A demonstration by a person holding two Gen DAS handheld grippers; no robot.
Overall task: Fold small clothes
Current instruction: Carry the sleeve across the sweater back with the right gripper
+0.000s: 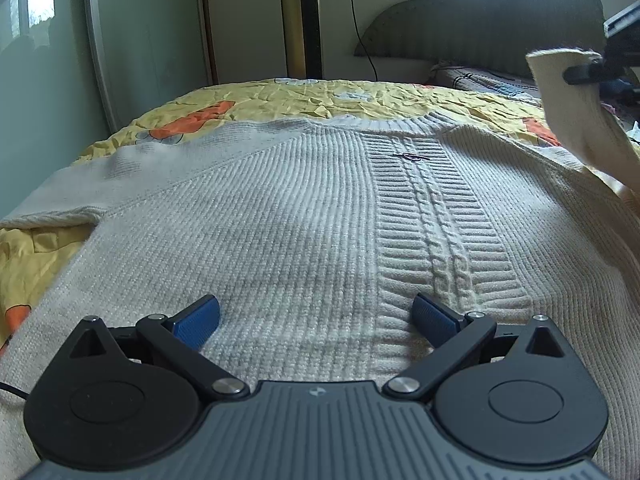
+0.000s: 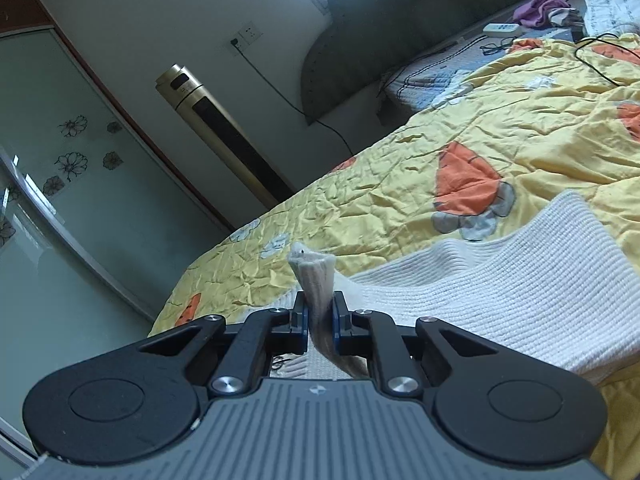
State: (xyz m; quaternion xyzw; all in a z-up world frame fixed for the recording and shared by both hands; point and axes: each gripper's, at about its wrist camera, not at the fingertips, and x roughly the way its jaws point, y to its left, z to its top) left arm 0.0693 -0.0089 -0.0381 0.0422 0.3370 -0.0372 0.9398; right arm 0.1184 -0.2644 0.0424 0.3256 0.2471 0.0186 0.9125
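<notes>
A cream cable-knit sweater lies flat on the bed, neck away from me. My left gripper rests low over its hem, open, with the blue pads wide apart and nothing between them. My right gripper is shut on the cuff of the sweater's sleeve, whose ribbed end sticks up past the fingertips. In the left wrist view that raised sleeve hangs at the right edge, pinched by the right gripper's black fingers. The sweater's body spreads below and right in the right wrist view.
A yellow quilt with orange patches covers the bed. A dark headboard stands at the far end, a gold tower appliance against the wall, sliding glass doors to the left. Cables, a remote and clothes lie near the pillow.
</notes>
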